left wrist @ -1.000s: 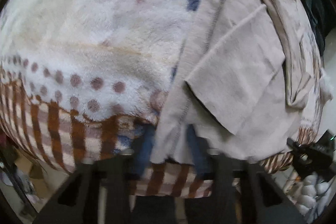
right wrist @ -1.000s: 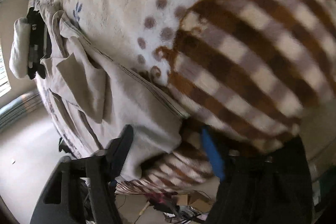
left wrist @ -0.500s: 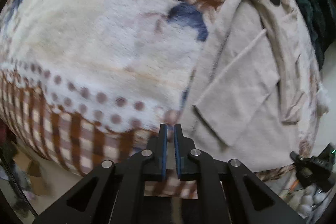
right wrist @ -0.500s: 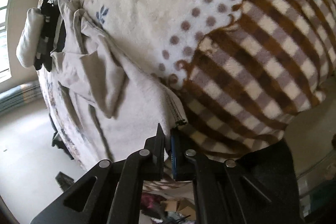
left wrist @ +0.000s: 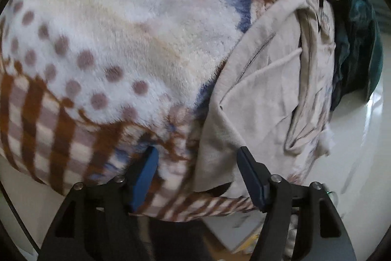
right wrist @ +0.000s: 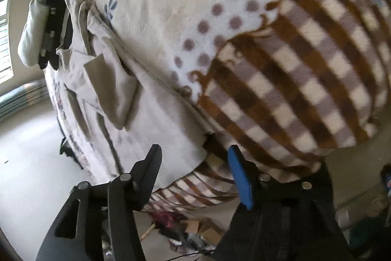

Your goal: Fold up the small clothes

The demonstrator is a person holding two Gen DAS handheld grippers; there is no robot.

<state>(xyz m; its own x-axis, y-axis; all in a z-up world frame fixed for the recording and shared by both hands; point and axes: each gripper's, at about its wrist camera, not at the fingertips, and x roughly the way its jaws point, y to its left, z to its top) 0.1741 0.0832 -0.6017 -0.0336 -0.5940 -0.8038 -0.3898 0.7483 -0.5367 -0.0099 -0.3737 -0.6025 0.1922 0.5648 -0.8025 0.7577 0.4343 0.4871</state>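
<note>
On fleecy blanket (left wrist: 127,23) | creased beige garment (left wrist: 264,94) | both tools spread

garment (left wrist: 264,94) laid on blanket (left wrist: 122,40), toward its right side in left wrist view | garment corner lies between spread fingers of left gripper (left wrist: 198,163) | right gripper (right wrist: 194,163) straddles another garment corner at blanket edge | folded cloth (right wrist: 33,33) lies beyond garment's far end

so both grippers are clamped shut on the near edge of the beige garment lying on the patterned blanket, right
Not shut: both wrist views show the left gripper and right gripper open, jaws spread either side of the beige garment edge. It does lie on the patterned blanket.
</note>
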